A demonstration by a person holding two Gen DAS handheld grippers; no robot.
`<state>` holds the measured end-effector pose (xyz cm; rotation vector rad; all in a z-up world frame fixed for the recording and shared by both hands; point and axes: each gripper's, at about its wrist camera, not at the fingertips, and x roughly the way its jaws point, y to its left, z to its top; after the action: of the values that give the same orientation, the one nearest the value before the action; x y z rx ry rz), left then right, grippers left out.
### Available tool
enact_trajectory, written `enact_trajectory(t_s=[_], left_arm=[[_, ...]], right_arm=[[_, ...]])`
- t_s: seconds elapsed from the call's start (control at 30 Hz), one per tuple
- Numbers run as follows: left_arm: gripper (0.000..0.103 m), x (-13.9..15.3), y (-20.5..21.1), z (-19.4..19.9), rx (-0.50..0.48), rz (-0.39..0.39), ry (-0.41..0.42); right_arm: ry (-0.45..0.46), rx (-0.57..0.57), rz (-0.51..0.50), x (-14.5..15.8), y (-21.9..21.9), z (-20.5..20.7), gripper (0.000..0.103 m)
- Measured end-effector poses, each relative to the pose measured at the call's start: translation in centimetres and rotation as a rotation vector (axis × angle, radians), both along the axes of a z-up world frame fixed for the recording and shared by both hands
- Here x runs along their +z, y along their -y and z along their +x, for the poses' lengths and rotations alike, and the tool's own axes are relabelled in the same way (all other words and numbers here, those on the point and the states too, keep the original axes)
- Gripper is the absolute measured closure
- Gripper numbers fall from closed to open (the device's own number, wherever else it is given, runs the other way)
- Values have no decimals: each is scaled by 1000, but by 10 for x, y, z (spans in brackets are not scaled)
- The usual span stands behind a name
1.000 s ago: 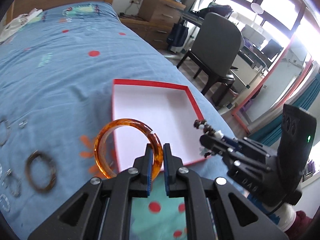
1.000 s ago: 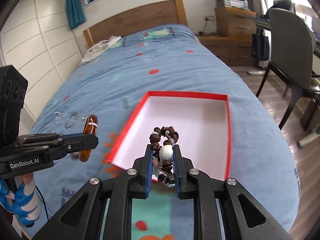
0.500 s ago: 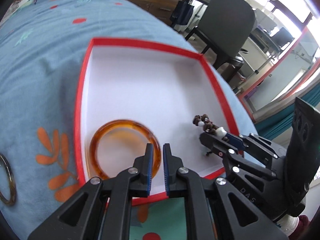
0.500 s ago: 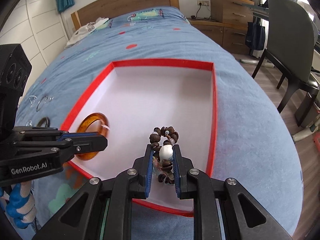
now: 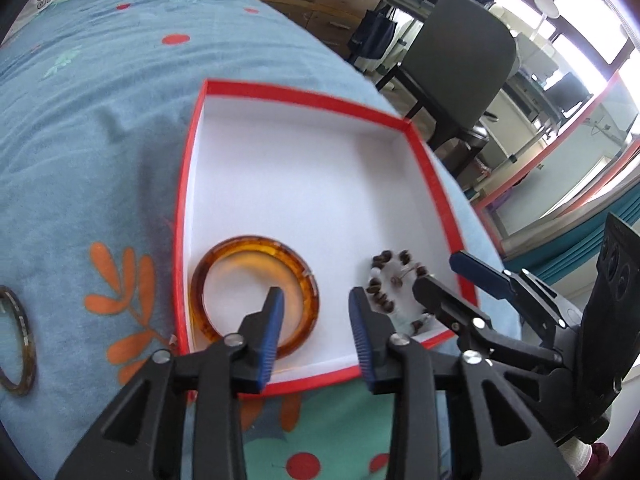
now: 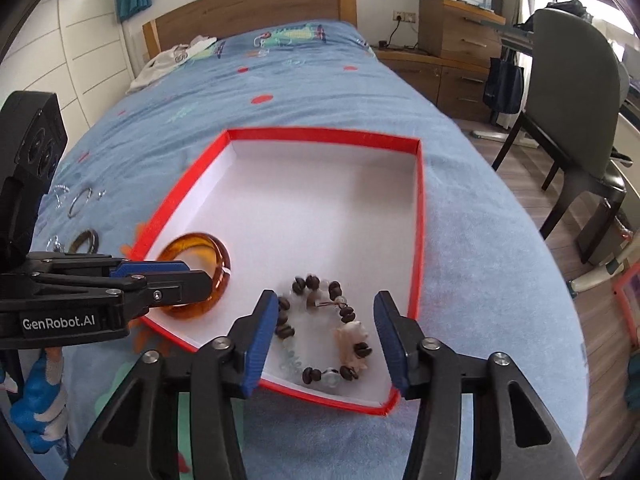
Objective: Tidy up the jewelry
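So far we have the amber bangle point(image 5: 256, 292) and beaded bracelet point(image 6: 324, 328) lying in the red box point(image 6: 418, 216), both grippers' fingers point(image 5: 272, 320) just opened and released. Rings and a dark bangle point(image 5: 18, 344) left of the box remain on the bed point(image 6: 280, 80).

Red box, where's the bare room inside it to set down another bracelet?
The far half of the red box, up to its back wall, is bare white. The near end is crowded: the amber bangle fills the near left corner, the beaded bracelet the near right, with both open grippers, left and right, hovering there.
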<state>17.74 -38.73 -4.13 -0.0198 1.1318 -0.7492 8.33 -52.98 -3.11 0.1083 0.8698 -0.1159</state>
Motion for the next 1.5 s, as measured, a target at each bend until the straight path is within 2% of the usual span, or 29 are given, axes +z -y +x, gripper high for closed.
enact_trajectory(t_s=[0.13, 0.3, 0.4, 0.53, 0.73, 0.87, 1.17, 1.5], left_arm=[[70, 30, -8, -10, 3, -16, 45], [70, 84, -31, -46, 24, -35, 184], [70, 110, -51, -68, 40, -26, 237], [70, 141, -88, -94, 61, -12, 292], [69, 180, -165, -130, 122, -8, 367], [60, 205, -226, -153, 194, 2, 430], [58, 239, -343, -186, 386, 13, 520], [58, 245, -423, -204, 559, 54, 584]], right_arm=[[34, -19, -13, 25, -1, -17, 53], [99, -47, -3, 62, -6, -46, 53], [146, -55, 0, 87, -12, -67, 53], [211, -56, -1, 122, -25, -97, 51], [298, -58, -13, 167, -41, -138, 45], [338, -55, -14, 190, -52, -155, 42], [376, 14, -31, 215, -90, -167, 38], [382, 73, -21, 219, -123, -161, 36]])
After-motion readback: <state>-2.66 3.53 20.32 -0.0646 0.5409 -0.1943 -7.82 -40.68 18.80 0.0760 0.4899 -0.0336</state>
